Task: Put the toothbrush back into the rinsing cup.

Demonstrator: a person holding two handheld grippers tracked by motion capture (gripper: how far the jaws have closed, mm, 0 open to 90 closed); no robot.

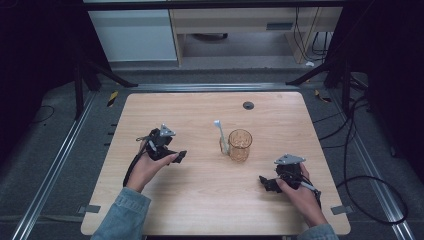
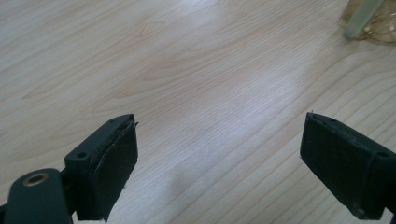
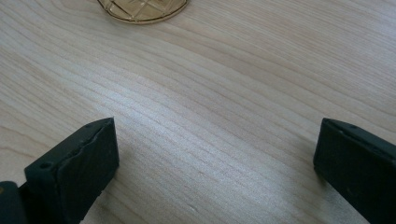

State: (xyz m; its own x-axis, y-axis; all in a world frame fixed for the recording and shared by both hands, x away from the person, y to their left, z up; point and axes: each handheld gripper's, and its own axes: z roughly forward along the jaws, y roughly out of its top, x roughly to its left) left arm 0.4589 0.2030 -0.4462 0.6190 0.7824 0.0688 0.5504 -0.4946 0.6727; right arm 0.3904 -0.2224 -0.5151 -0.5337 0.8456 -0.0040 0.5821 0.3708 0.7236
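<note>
While nothing is gripped, my left gripper (image 1: pixel 181 155) rests wide open at table left, likely staged for a reach. Mid-table stands the amber glass (image 1: pixel 239 145); a white toothbrush (image 1: pixel 221 135) leans against its left side. My right gripper (image 1: pixel 262 181), near right, gapes empty. Left gripper view adds the brush handle's foot (image 2: pixel 358 21).

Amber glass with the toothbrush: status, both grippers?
Left gripper and right gripper open, empty, jaws wide apart. Amber glass upright mid-table, untouched, white toothbrush leaning beside it. Nothing between either gripper and the glass.
</note>
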